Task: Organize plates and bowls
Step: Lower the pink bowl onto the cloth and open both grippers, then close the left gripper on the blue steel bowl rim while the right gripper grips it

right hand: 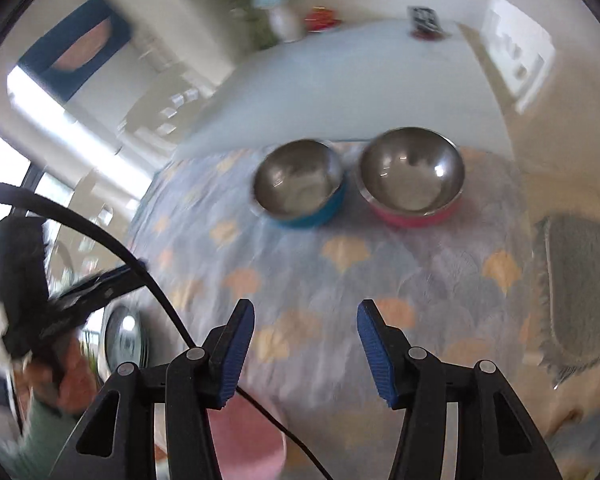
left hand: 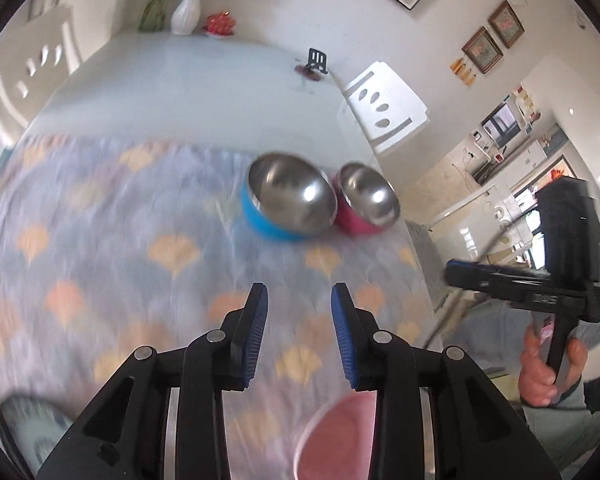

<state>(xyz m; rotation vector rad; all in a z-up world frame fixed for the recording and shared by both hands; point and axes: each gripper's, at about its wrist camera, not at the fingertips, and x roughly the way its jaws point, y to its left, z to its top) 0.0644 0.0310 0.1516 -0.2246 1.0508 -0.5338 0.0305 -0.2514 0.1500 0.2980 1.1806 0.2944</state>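
A steel bowl with a blue outside (left hand: pixel 288 200) (right hand: pixel 300 184) and a steel bowl with a pink outside (left hand: pixel 366 202) (right hand: pixel 414 176) stand side by side on the patterned cloth, both upright and empty. A pink plate (left hand: pixel 336 436) (right hand: pixel 244 440) lies at the near edge, partly hidden under the fingers. My left gripper (left hand: pixel 300 312) is open and empty, above the cloth short of the bowls. My right gripper (right hand: pixel 306 324) is open and empty, also short of the bowls. The right gripper shows in the left wrist view (left hand: pixel 524 280), out past the table's right edge.
The table (left hand: pixel 204 80) carries a white vase with flowers (left hand: pixel 186 12), a red object (left hand: pixel 220 24) and a small black stand (left hand: pixel 316 62) at its far end. A white chair (left hand: pixel 384 104) stands at the right side. A blue patterned plate (left hand: pixel 36 428) lies near left. A grey mat (right hand: pixel 580 284) lies on the floor.
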